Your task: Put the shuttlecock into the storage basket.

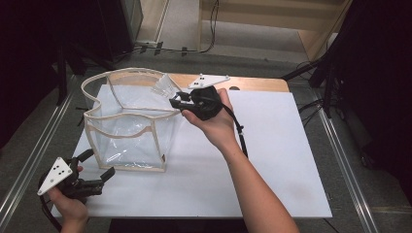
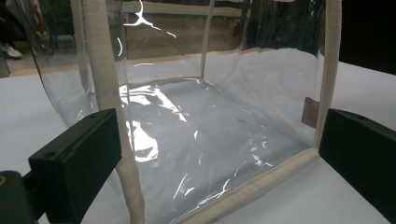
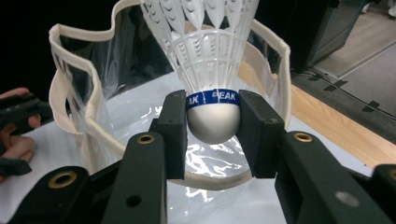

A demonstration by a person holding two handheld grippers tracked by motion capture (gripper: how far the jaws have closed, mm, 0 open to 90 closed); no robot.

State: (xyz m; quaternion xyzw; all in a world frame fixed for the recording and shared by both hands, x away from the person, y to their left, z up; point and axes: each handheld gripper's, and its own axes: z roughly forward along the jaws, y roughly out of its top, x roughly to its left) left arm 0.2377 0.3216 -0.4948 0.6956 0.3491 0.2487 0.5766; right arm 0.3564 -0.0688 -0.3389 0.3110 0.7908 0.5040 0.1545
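A white feather shuttlecock (image 3: 212,60) with a blue band sits cork-down between the pads of my right gripper (image 3: 213,116), which is shut on its cork. In the high view that gripper (image 1: 174,102) holds the shuttlecock (image 1: 163,87) just above the far right rim of a clear plastic bag with cream trim (image 1: 124,114). The bag (image 3: 88,116) stands upright with its mouth wide. My left gripper (image 1: 99,163) rests low at the bag's near left corner, open, with nothing held. The bag's front face (image 2: 210,116) lies between and beyond its jaws (image 2: 217,154), and a cream edge strip (image 2: 105,70) passes by the left jaw.
The bag stands on a white board (image 1: 272,160) laid over a wooden table (image 1: 257,83). Metal rails (image 1: 350,165) run along both sides of the board. Dark stands and cables (image 1: 311,68) crowd the floor behind.
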